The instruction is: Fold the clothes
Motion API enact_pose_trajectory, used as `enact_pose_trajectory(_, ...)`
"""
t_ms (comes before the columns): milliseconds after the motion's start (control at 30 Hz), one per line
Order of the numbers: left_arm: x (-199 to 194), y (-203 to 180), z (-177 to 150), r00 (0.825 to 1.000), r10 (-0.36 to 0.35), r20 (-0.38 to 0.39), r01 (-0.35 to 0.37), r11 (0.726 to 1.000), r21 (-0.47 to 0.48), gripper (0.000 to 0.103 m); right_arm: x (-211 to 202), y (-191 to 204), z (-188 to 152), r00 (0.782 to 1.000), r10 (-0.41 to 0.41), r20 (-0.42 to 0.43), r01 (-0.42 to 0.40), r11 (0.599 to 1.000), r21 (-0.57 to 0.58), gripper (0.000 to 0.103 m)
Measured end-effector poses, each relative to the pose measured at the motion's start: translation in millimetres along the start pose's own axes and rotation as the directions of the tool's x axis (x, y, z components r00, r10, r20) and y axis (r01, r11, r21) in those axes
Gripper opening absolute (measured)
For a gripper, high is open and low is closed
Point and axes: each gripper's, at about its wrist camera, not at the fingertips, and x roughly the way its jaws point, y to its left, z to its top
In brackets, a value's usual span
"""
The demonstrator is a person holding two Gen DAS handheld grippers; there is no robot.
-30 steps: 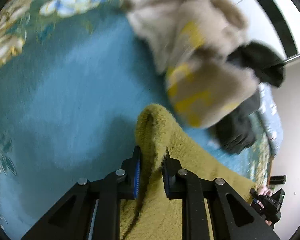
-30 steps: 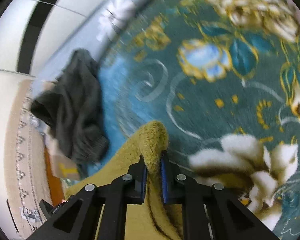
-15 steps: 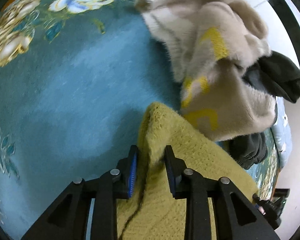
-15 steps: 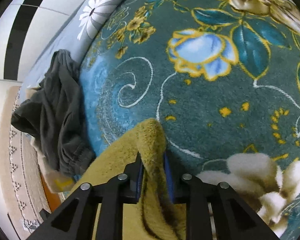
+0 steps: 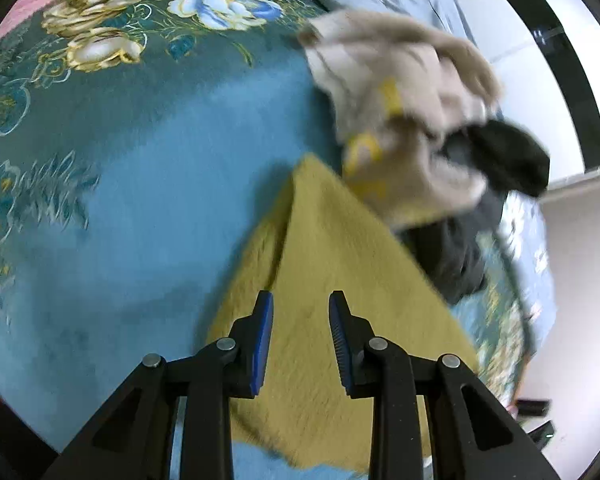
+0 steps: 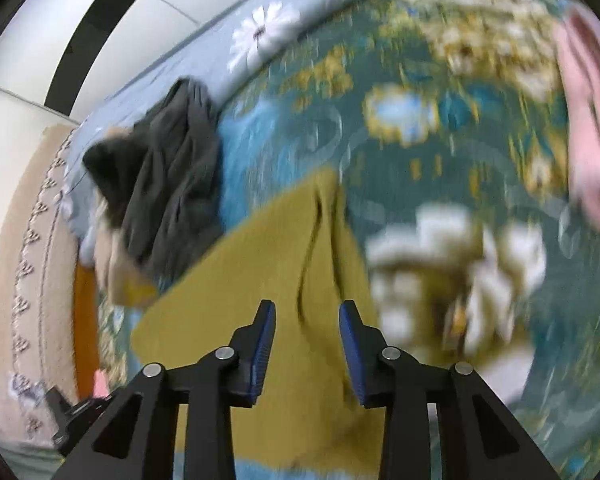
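A mustard-yellow fuzzy garment (image 5: 332, 264) lies flat on the blue floral carpet (image 5: 140, 184), one corner pointing away from me. My left gripper (image 5: 300, 312) hovers over it with its jaws apart and nothing between the pads. In the right wrist view the same yellow garment (image 6: 260, 264) lies spread below my right gripper (image 6: 307, 320), whose jaws are opening and hold nothing. Both views are blurred by motion.
A beige sweater with yellow marks (image 5: 404, 120) lies heaped beyond the yellow garment, with dark grey clothes (image 5: 500, 160) beside it. The dark clothes (image 6: 168, 168) show at the left of the right wrist view. A pink cloth (image 6: 592, 128) lies at the carpet's right edge.
Both grippers let go of the yellow garment's corners and drew back and up. The garment now lies flat on the carpet.
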Motion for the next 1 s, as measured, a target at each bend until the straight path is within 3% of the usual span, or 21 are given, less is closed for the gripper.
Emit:
enact_pose_trajectory(100, 7.7, -0.9, -29.0, 0.997, 0.076, -0.021, -0.076, 0.996, 0.036, 0.029, 1.7, -10.2, -30.5, 0.998, 0.030, -0.052, -0.028, 0.999, 0.032, 0.036)
enact_pose_trajectory(200, 1.4, 11.8, -29.1, 0.996, 0.066, -0.054, -0.069, 0.997, -0.047, 0.029, 6.1, -16.1, -48.3, 0.994, 0.059, -0.097, -0.052, 0.996, 0.068, 0.036)
enact_pose_trajectory(300, -1.5, 26.6, -26.8, 0.991, 0.119, -0.064, -0.126, 0.984, -0.123, 0.031, 12.8, -19.5, -62.0, 0.989, 0.080, -0.127, -0.068, 0.993, 0.098, 0.038)
enact_pose_trajectory(467, 16.0, 28.1, -36.4, 0.986, 0.025, -0.164, -0.052, 0.986, -0.160, 0.032, 24.2, -20.8, -72.4, 0.985, 0.086, -0.147, -0.061, 0.984, 0.170, 0.038)
enact_pose_trajectory(533, 22.2, 21.1, -41.4, 0.981, 0.050, -0.187, -0.073, 0.990, -0.120, 0.036, 27.2, -21.8, -74.9, 0.984, 0.101, -0.150, -0.070, 0.978, 0.198, 0.038)
enact_pose_trajectory(567, 26.9, 19.9, -42.3, 0.977, 0.058, -0.203, -0.082, 0.990, -0.113, 0.045, 29.6, -23.3, -76.6, 0.981, 0.110, -0.160, -0.074, 0.973, 0.217, 0.038)
enact_pose_trajectory(667, 34.8, 20.2, -39.2, 0.975, 0.063, -0.212, -0.089, 0.989, -0.117, 0.046, 32.5, -22.7, -77.4, 0.981, 0.125, -0.145, -0.088, 0.967, 0.240, 0.038)
enact_pose_trajectory(733, 34.9, 19.7, -35.5, 0.980, 0.056, -0.193, -0.080, 0.990, -0.114, 0.046, 33.2, -20.8, -77.7, 0.981, 0.143, -0.128, -0.108, 0.964, 0.244, 0.032)
enact_pose_trajectory(767, 34.8, 16.2, -34.8, 0.980, 0.061, -0.188, -0.079, 0.993, -0.092, 0.045, 32.6, -19.5, -78.1, 0.982, 0.141, -0.122, -0.109, 0.965, 0.239, 0.028)
enact_pose_trajectory(833, 34.7, 8.1, -34.4, 0.980, 0.081, -0.180, -0.090, 0.995, -0.041, 0.026, 30.5, -16.6, -78.8, 0.985, 0.130, -0.112, -0.103, 0.969, 0.223, 0.010)
enact_pose_trajectory(867, 34.5, 4.1, -34.5, 0.980, 0.097, -0.174, -0.101, 0.995, -0.015, 0.016, 29.5, -15.1, -79.2, 0.986, 0.125, -0.107, -0.100, 0.971, 0.215, 0.010)
enact_pose_trajectory(1000, 19.5, -1.9, -33.2, 0.992, 0.098, -0.085, -0.097, 0.995, 0.016, 0.011, 19.3, -8.3, -81.6, 0.992, 0.103, -0.073, -0.092, 0.985, 0.145, 0.008)
